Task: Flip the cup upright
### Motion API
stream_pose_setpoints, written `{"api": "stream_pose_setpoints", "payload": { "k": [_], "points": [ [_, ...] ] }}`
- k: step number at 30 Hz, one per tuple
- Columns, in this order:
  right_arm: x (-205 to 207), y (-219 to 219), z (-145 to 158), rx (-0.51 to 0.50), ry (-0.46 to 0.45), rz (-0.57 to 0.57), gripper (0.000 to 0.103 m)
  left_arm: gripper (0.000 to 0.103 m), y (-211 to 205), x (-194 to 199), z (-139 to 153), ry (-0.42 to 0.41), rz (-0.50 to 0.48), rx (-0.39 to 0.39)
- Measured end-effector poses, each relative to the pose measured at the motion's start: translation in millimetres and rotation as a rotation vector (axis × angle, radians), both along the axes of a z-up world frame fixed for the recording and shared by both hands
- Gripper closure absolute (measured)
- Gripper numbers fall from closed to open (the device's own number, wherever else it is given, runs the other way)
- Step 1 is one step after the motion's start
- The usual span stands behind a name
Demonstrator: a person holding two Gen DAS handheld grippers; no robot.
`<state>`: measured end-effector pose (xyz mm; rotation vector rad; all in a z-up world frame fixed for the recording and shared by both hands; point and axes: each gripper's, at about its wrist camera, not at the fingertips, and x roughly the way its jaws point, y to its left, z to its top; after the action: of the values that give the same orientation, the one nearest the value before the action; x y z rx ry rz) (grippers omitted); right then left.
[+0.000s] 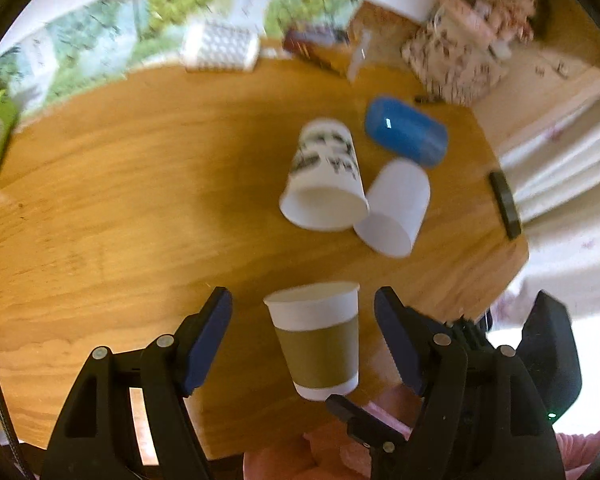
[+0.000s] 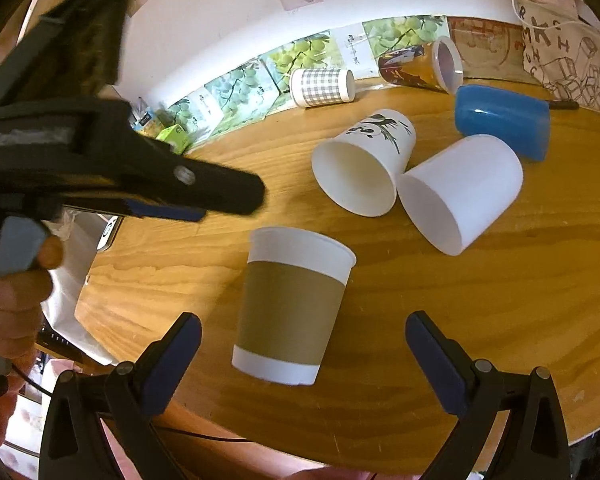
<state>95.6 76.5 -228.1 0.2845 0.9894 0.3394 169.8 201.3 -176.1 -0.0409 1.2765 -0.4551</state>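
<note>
The paper cup with a brown sleeve (image 2: pixel 294 312) stands upright on the wooden desk (image 2: pixel 500 312), mouth up, close to the near edge. In the left wrist view this same cup (image 1: pixel 316 340) sits between the two blue-padded fingers of the left hand-held gripper (image 1: pixel 303 332), which are spread wide apart and touch nothing. The right hand-held gripper (image 2: pixel 303 356) also has its fingers spread apart on either side of the cup, with clear gaps to the cup's wall on both sides. In the right wrist view the left hand-held gripper (image 2: pixel 196 204) reaches in from the left above the desk, gripped by the person's hand (image 2: pixel 16 296). Beyond the sleeved cup lie three more cups on their sides: a white paper cup with a dark leaf print (image 2: pixel 364 164), its mouth toward the cameras, touching a plain white cup (image 2: pixel 460 192) to its right, and a blue cup (image 2: pixel 502 126) just behind that one. Farther back near the wall lie a checked cup (image 2: pixel 322 86) and a brown printed cup (image 2: pixel 420 64), also on their sides. A printed cloth bag (image 2: pixel 568 52) rests at the far right corner.
</note>
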Motion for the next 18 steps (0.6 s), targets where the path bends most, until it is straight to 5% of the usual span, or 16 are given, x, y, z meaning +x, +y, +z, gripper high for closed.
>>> {"api": "stream_pose_setpoints", "payload": {
  "k": [9, 18],
  "points": [
    [16.8, 19.0, -7.0, -0.016, -0.021, 0.015, 0.000, 0.026, 36.1, -20.8, 18.3, -0.264, 0.151, 0.047],
    [29.6, 34.5, -16.8, -0.063, -0.015, 0.040, 0.001, 0.026, 68.1, -60.5, 23.3, -0.361, 0.294, -0.001]
  ]
}}
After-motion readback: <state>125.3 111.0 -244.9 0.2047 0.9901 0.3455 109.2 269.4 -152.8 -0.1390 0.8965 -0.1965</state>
